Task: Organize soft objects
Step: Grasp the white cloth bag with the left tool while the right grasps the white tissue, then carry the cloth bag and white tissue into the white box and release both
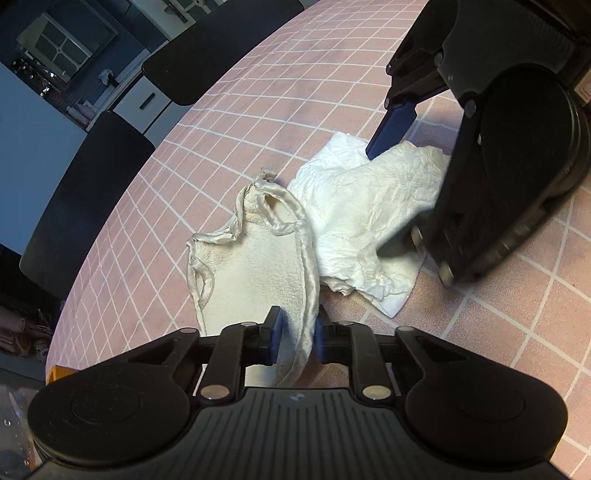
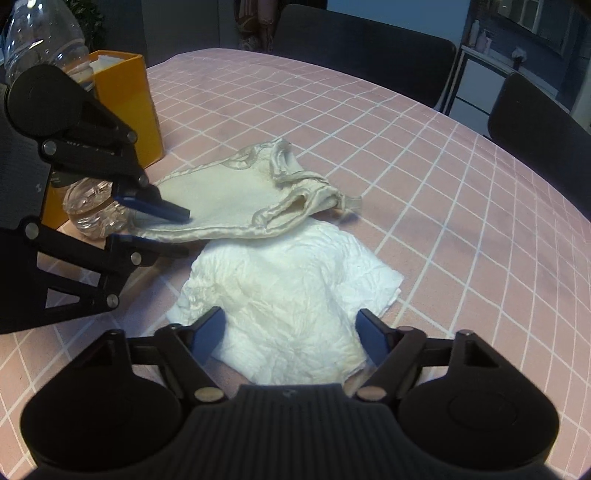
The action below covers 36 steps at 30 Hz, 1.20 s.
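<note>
A cream towel with a shiny satin border (image 1: 255, 266) lies on the pink checked tablecloth (image 1: 332, 74). My left gripper (image 1: 297, 330) is shut on the border at the towel's near edge. In the right wrist view the same gripper (image 2: 166, 229) pinches that edge from the left. A crumpled white cloth (image 2: 295, 288) lies beside the towel, partly under it. My right gripper (image 2: 291, 332) stands wide over the white cloth, a blue finger (image 2: 208, 332) at each side of the bunched fabric. One right fingertip (image 1: 384, 136) rests on the cloth's far edge.
A yellow box (image 2: 125, 107) stands at the table's left, with a clear plastic bottle (image 2: 92, 210) lying by it and another (image 2: 44, 33) upright behind. Dark chairs (image 2: 362, 48) (image 1: 85, 192) line the far table edge.
</note>
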Available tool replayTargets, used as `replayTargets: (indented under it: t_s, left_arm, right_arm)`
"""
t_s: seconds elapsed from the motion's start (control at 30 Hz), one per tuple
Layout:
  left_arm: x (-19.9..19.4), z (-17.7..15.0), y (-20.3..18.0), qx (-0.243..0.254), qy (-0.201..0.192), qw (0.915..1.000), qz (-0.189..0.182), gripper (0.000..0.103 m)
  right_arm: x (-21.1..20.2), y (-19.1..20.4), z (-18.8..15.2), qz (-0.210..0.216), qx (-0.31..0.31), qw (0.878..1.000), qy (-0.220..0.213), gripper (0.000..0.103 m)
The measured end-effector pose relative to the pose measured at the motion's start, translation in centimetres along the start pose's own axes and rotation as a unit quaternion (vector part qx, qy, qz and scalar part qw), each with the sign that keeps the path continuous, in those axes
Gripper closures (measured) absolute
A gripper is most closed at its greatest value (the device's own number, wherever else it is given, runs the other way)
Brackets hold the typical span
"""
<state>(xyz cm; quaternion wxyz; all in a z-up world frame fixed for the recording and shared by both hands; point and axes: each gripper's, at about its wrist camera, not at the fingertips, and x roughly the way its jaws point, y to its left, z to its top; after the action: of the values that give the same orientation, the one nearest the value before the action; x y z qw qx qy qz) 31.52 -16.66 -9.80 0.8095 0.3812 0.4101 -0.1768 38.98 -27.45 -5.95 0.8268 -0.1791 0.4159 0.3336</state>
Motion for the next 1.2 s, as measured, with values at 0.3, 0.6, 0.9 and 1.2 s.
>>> replayTargets:
  t_s: [0.3,0.6,0.9,1.2]
  left_arm:
    - [-0.7,0.0,0.0,-0.005,-0.006,0.9999,0.011,0.097]
    - [-4.0,0.0,0.0,-0.013,-0.039,0.9990,0.015,0.098]
    - [-9.9,-1.3,-0.3,-0.024,-0.095,0.9949,-0.024,0.098]
    - [-16.9,-5.2,-1.2,-0.026,-0.147,0.9879,-0.042,0.098]
  right_arm:
    - [-0.4,1.2,-0.2,-0.022,-0.010,1.000,-0.002,0.078]
    - [-2.3,2.9,0.5,-0.049,-0.024,0.998,0.004,0.084]
    - [-7.8,4.7,0.3,-0.096,-0.027,0.995,0.014,0.084]
    - [-13.8,9.3,-1.1,-0.121,-0.037,0.992,0.016,0.084]
